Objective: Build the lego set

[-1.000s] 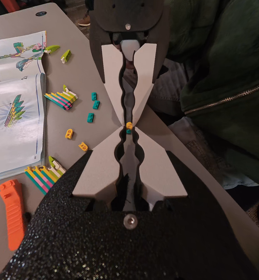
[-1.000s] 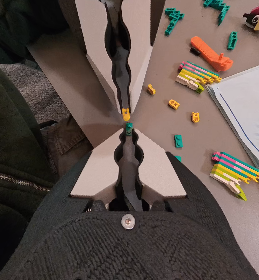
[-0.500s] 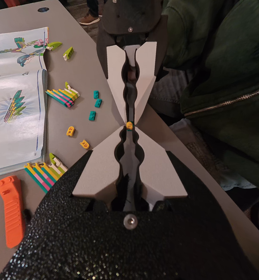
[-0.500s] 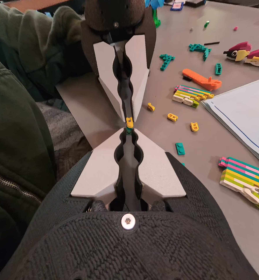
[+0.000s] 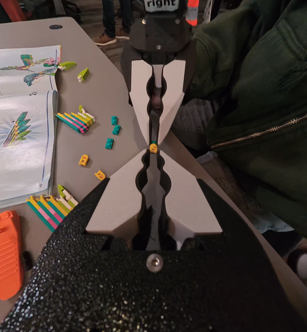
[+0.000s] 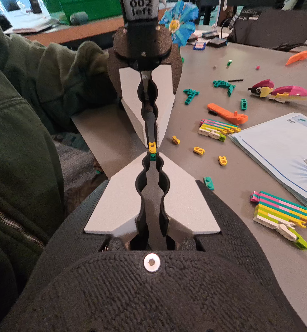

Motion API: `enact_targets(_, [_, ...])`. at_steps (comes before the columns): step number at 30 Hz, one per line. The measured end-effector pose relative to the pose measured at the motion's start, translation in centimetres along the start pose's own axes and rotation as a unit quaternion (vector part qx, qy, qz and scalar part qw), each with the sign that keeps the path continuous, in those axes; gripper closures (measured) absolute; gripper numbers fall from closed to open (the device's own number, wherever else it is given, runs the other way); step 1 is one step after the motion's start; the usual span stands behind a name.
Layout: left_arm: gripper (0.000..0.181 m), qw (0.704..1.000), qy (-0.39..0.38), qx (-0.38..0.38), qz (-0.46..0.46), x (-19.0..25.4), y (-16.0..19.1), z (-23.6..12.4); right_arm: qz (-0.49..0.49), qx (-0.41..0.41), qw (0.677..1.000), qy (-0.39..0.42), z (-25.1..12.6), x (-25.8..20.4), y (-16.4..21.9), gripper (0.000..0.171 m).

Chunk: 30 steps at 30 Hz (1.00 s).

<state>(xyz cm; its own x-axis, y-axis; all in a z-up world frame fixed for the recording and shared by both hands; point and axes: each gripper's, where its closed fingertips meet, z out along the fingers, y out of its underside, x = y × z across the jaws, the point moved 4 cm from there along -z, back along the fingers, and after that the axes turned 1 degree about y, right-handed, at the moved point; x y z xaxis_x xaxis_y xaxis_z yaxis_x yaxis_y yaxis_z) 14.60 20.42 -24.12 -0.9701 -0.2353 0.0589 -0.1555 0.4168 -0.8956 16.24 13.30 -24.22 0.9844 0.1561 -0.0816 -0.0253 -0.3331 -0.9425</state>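
My left gripper (image 5: 153,152) is shut on a small yellow clip piece (image 5: 153,149). My right gripper (image 6: 152,155) is shut on a small teal plate (image 6: 152,157). The two grippers point tip to tip above the grey table's near edge (image 5: 188,154). The yellow piece (image 6: 152,147) and the teal plate (image 5: 153,142) touch end to end between the tips. In the right wrist view the left gripper (image 6: 152,145) faces me. In the left wrist view the right gripper (image 5: 153,142) faces me.
Two striped wing assemblies (image 5: 77,122) (image 5: 48,210), loose yellow clips (image 5: 83,159) and teal plates (image 5: 109,143) lie on the table beside an open instruction booklet (image 5: 18,143). There is an orange brick separator (image 5: 7,251) and a pink bird model (image 6: 278,91). A person's green jacket (image 5: 256,107) is close on the other side. The tips of both grippers are at nearly the same place. The orange brick separator (image 5: 7,251) is about equally far from each gripper, around 15 cm. Look for it in the right wrist view (image 6: 225,112) too.
The grippers have closed the small gap between them: the yellow piece and the teal plate were apart one second ago and now touch. Both views have tilted upward.
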Motion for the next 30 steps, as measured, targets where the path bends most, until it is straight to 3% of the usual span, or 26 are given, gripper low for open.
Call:
enact_targets(1, [0.176,1.000,0.001,0.010,-0.005,-0.1,-0.2,-0.1,0.002,0.009,1.000,0.002,-0.1,0.0,-0.2,0.166])
enact_targets(7, [0.176,1.000,-0.013,0.018,-0.005,-0.3,-0.4,-0.1,0.043,0.090,0.995,-0.015,-1.2,0.3,-2.6,0.171])
enact_targets(12, [0.176,0.998,-0.055,0.013,-0.009,-1.5,-0.1,-0.7,0.040,0.041,0.997,0.052,-1.1,2.3,-1.2,0.171])
enact_targets(17, [0.176,0.997,-0.077,0.012,0.016,-1.5,-0.3,-0.5,0.031,0.070,0.994,0.076,-1.5,2.3,-1.7,0.171])
enact_targets(22, [0.176,0.996,-0.087,0.025,0.012,-1.8,-0.4,-0.8,0.036,0.106,0.990,0.084,-5.6,2.4,-2.8,0.171])
enact_targets(30, [0.176,0.995,-0.092,0.023,0.017,-1.9,-0.4,-0.7,0.019,0.037,0.989,0.143,-12.3,0.6,0.3,0.171])
